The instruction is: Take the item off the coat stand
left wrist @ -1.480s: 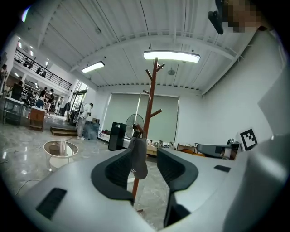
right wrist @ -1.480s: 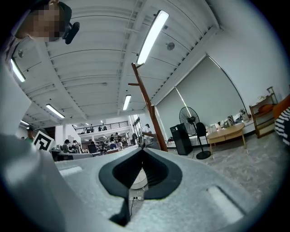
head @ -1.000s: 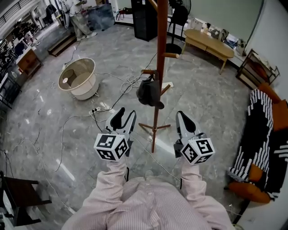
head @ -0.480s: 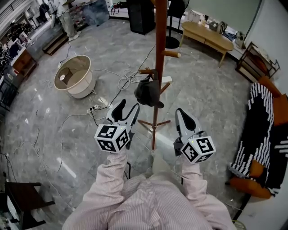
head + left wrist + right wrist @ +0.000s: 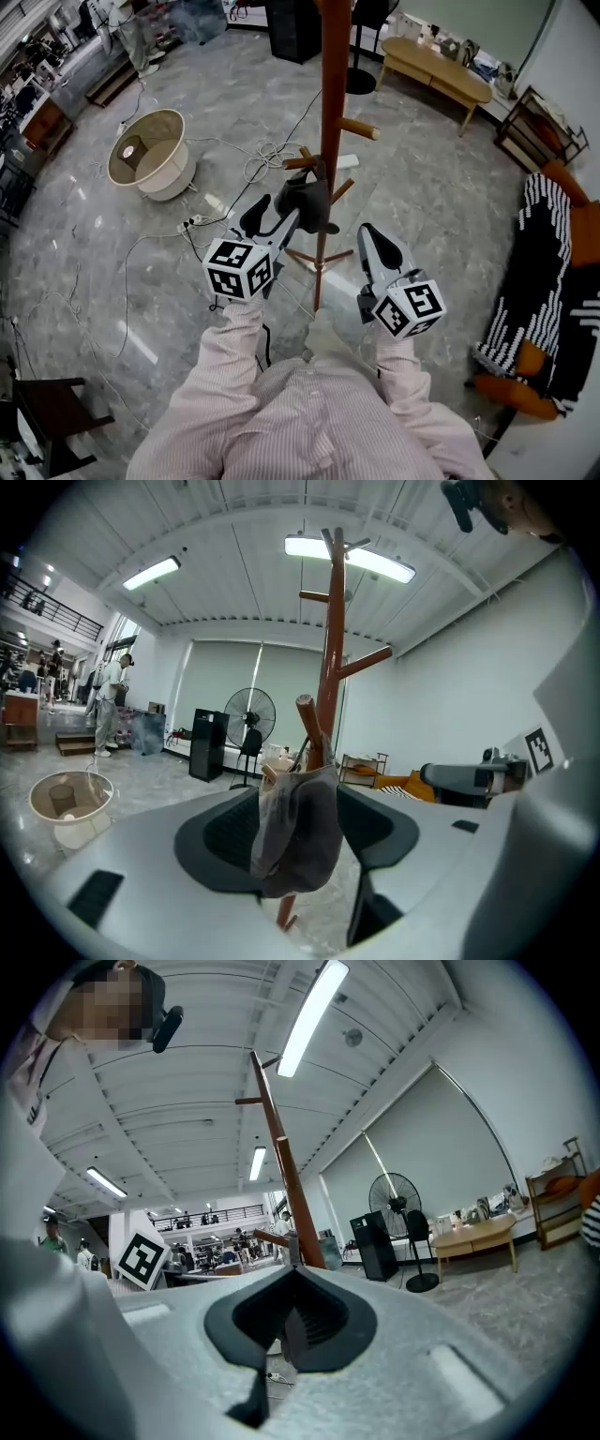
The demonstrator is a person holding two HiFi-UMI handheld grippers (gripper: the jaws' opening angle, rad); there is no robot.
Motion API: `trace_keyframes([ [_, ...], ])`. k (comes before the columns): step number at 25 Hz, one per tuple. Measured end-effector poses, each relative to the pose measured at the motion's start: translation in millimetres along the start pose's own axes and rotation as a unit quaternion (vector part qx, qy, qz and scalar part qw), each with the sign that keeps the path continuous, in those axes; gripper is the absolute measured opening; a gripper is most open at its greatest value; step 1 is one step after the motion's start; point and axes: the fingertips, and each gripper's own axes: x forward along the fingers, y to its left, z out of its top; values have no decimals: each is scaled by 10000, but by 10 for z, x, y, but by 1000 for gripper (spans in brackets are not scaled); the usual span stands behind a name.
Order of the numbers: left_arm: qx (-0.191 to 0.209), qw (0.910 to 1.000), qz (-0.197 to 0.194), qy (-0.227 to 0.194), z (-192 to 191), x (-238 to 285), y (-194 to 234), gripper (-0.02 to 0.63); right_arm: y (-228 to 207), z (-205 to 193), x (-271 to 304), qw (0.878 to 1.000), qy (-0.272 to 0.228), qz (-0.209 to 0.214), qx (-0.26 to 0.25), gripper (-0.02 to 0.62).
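Observation:
A dark grey cap (image 5: 307,195) hangs from a low peg of the brown wooden coat stand (image 5: 330,112). My left gripper (image 5: 274,216) has reached it. Its jaws have just been opening and stand wide on either side of the cap (image 5: 300,841), with the pads clear of the cloth. The stand's pole (image 5: 330,667) rises straight behind the cap. My right gripper (image 5: 373,246) hangs to the right of the pole, level with the cap and apart from it. In the right gripper view its jaws (image 5: 292,1321) are shut on nothing, and the pole (image 5: 281,1185) leans past them.
A round beige tub (image 5: 148,153) and loose cables (image 5: 253,169) lie on the floor to the left. A wooden table (image 5: 436,66) stands far right, and a striped cloth on an orange seat (image 5: 539,272) at the right. A dark chair (image 5: 37,412) is at lower left. The stand's feet (image 5: 319,262) spread below the grippers.
Both grippers have moved forward toward the coat stand. The left one travelled further, spread its jaws wider and now has the cap between them.

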Motion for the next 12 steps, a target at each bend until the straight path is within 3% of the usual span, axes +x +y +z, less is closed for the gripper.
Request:
trace_keyframes([
  [12,-18,9988,-97,478,-105,420,97,239,-219,79,355,9993,101,339,148,5],
])
